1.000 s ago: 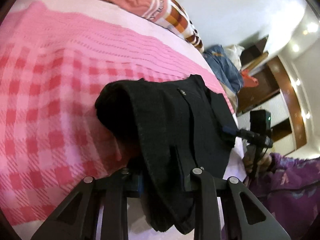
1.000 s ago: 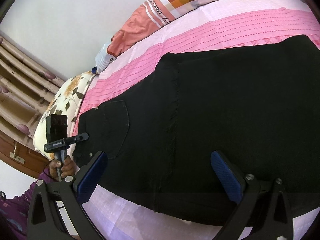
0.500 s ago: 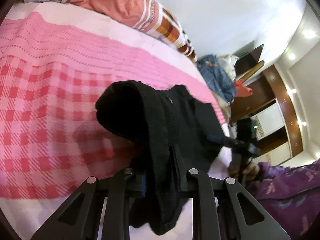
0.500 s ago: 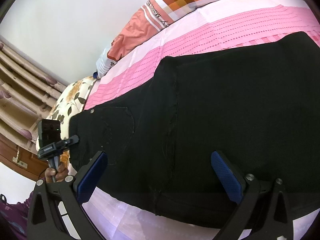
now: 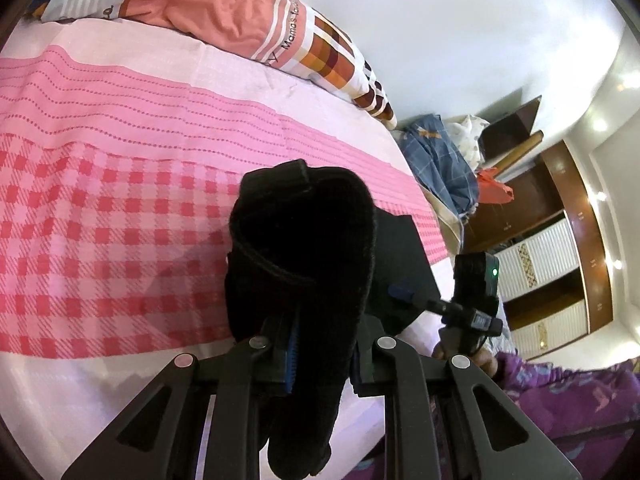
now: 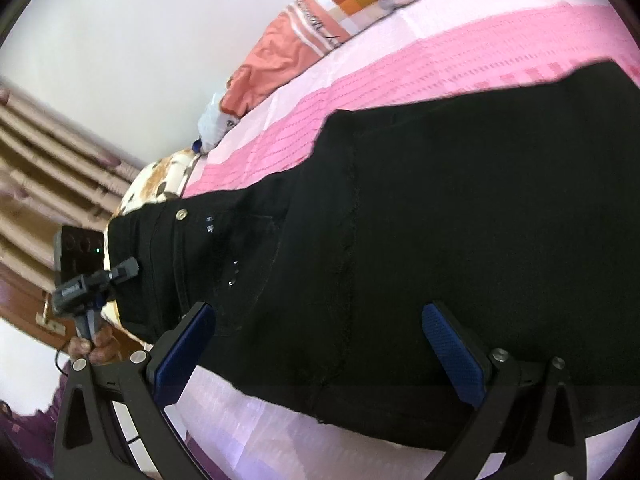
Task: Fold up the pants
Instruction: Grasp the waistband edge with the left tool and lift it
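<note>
Pants [image 5: 304, 264] | bunched black fold clamped in left gripper [image 5: 320, 356], frame centre | right gripper [image 6: 316, 356] spread wide over pants, lower frame | bedspread [image 5: 120, 208] beneath

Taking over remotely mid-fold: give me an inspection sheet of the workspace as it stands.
Surface: bed under a pink checked and striped sheet.
Job's things: black pants spread on the bed, one end bunched and lifted.
Clutter: patchwork pillow at the head; blue cloth pile beside the bed.
Grippers: left gripper shut on the pants' bunched end; right gripper open, over the pants, gripping nothing.
Cables: thin cable below the person's left hand.
Surroundings: wardrobe, white wall, curtains.
</note>
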